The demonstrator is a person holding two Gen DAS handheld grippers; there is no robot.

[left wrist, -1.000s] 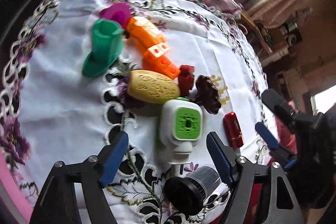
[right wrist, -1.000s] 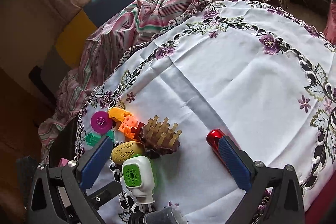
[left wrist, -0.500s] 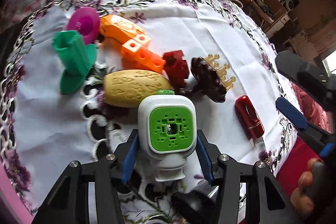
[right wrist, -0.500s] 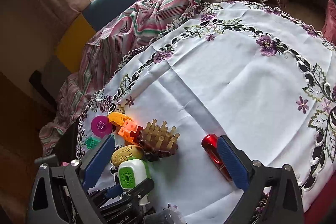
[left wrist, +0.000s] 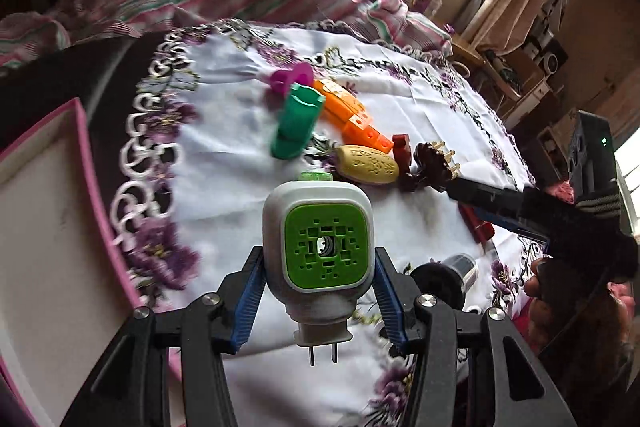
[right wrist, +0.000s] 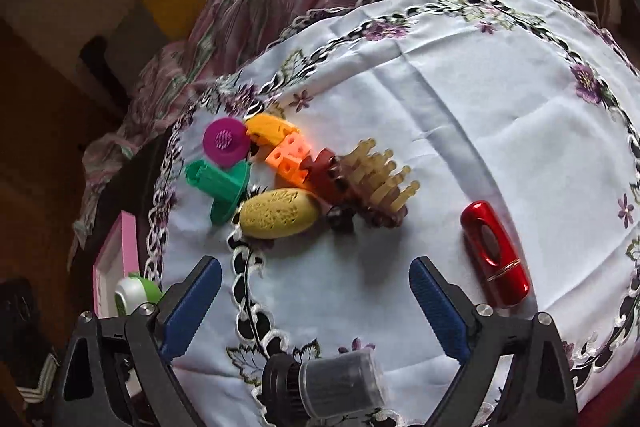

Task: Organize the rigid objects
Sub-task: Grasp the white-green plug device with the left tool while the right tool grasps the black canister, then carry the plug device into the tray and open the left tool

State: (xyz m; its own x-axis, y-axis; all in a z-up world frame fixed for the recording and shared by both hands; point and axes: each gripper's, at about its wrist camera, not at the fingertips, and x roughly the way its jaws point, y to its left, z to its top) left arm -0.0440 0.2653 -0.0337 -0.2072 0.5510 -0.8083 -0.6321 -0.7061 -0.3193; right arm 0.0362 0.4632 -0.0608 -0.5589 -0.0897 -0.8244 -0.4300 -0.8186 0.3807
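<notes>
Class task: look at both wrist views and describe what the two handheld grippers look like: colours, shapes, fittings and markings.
Both the left gripper and the right gripper share one build: black angular plastic frames branching into two arms, with round silver bolt heads at the joints. Each finger carries a long blue pad with a ribbed, toothed face. Seen from the left wrist, the right gripper's black body shows a small green light.

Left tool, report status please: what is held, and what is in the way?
Left tool shut on white-green plug, lifted off cloth. Right tool open, empty, over cloth above black vial. Pink box at left, path clear.
</notes>
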